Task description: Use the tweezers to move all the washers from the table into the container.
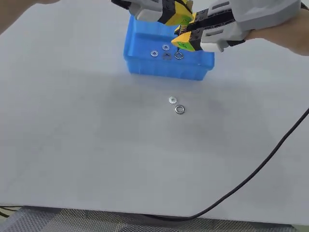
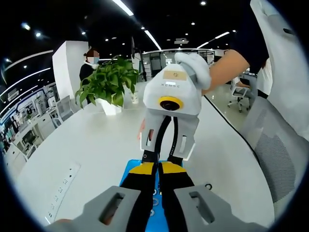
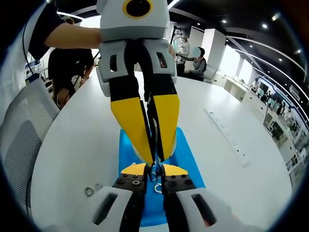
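Observation:
A blue container [image 1: 145, 67] stands at the far middle of the grey table and holds several washers [image 1: 154, 53]. Two more washers [image 1: 173, 100] [image 1: 180, 109] lie on the table just in front of it, and appear in the right gripper view as washers [image 3: 89, 191] at the lower left. Both grippers hover over the container, tip to tip. My left gripper [image 1: 186, 21] [image 2: 158, 166] comes in from the far side with thin metal tweezers [image 3: 153, 133] between its yellow jaws. My right gripper [image 1: 181, 42] [image 3: 154, 171] reaches in from the right, its jaws close together around the tweezers' tip.
A black cable [image 1: 270, 154] runs across the right side of the table to its near edge [image 1: 145, 215]. A potted plant [image 2: 108, 82] and a power strip [image 3: 227, 130] sit farther off on the table. Wide bare tabletop lies left and in front.

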{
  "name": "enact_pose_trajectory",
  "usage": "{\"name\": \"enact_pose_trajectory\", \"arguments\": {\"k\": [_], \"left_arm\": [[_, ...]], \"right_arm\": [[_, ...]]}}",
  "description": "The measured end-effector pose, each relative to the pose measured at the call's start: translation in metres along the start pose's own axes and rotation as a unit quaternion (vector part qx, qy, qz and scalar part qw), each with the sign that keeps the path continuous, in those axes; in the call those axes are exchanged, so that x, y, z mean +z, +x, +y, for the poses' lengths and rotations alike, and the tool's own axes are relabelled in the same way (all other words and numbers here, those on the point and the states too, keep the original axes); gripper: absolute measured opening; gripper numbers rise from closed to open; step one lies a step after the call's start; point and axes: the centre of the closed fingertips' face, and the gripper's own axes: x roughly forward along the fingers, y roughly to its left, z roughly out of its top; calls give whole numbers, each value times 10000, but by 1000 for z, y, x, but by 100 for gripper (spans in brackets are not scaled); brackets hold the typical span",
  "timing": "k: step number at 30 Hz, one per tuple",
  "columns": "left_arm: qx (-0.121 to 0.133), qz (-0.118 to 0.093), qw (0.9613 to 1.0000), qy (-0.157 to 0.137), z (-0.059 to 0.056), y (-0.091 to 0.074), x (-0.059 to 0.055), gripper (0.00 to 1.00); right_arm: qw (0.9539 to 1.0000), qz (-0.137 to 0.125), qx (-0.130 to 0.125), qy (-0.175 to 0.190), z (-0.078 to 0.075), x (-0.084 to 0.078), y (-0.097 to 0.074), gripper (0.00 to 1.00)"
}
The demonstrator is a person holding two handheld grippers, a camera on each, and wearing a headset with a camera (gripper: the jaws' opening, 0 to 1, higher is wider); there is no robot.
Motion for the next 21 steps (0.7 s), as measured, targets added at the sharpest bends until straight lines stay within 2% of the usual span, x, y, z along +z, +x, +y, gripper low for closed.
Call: {"name": "enact_pose_trajectory", "arguments": {"k": [2, 4, 10, 13, 14, 19, 21], "left_arm": [[60, -56, 10000, -13, 4, -2, 3, 6], [133, -18, 9999, 57, 7, -3, 4, 6], [175, 5, 9998, 132, 4, -11, 13, 6], [175, -37, 9998, 126, 0, -16, 19, 6], [140, -125, 9998, 70, -3, -17, 23, 6], [134, -155, 9997, 108, -12, -22, 30, 6], [106, -188, 9997, 113, -17, -24, 35, 6]], "right_arm": [[10000, 2, -5, 44, -1, 0, 0, 15], [10000, 12, -32, 33, -1, -1, 0, 20], [9998, -29, -193, 51, -8, 1, -12, 21], [9995, -59, -283, 132, -5, 4, -16, 22], [9994, -47, -308, 144, -4, 4, -19, 22], [9983, -142, -498, 252, 4, 0, -37, 25], [9976, -246, -500, 422, 9, 1, -46, 27]]}}
